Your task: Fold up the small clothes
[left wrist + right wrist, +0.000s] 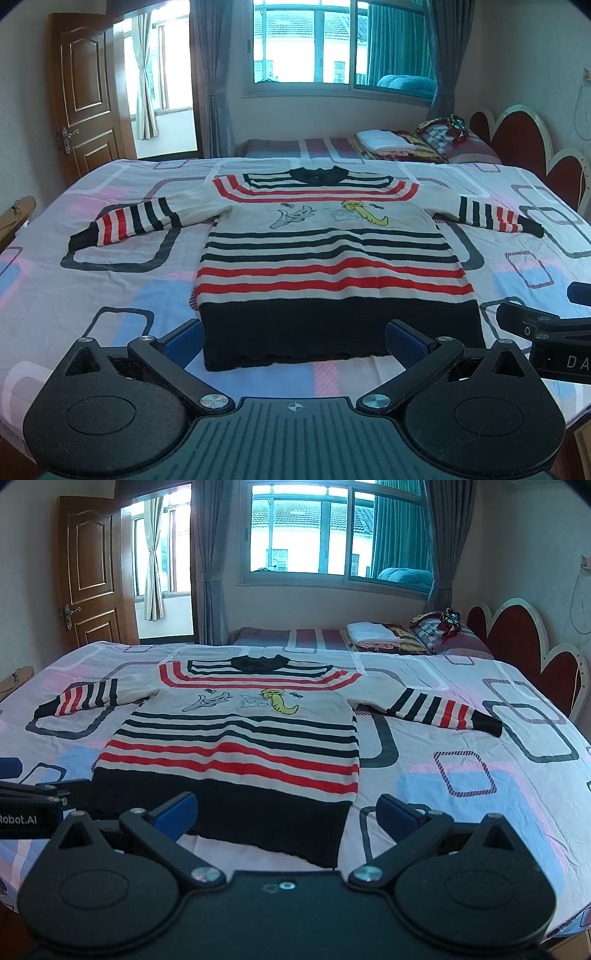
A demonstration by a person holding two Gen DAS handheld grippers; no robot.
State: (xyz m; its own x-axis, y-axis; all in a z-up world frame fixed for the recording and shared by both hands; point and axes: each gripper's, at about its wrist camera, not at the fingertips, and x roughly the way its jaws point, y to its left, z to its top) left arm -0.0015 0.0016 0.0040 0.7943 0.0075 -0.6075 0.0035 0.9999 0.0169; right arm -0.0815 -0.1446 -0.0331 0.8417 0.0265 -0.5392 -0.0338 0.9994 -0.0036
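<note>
Both grippers — left (293, 341), right (286, 810) — gape wide, seemingly above the flat sweater's (325, 258) black hem.

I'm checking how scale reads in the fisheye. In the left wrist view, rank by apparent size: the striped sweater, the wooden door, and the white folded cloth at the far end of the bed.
1. striped sweater, nearest the camera, which inflates it.
2. wooden door, far off.
3. white folded cloth, clearly smallest.
</note>
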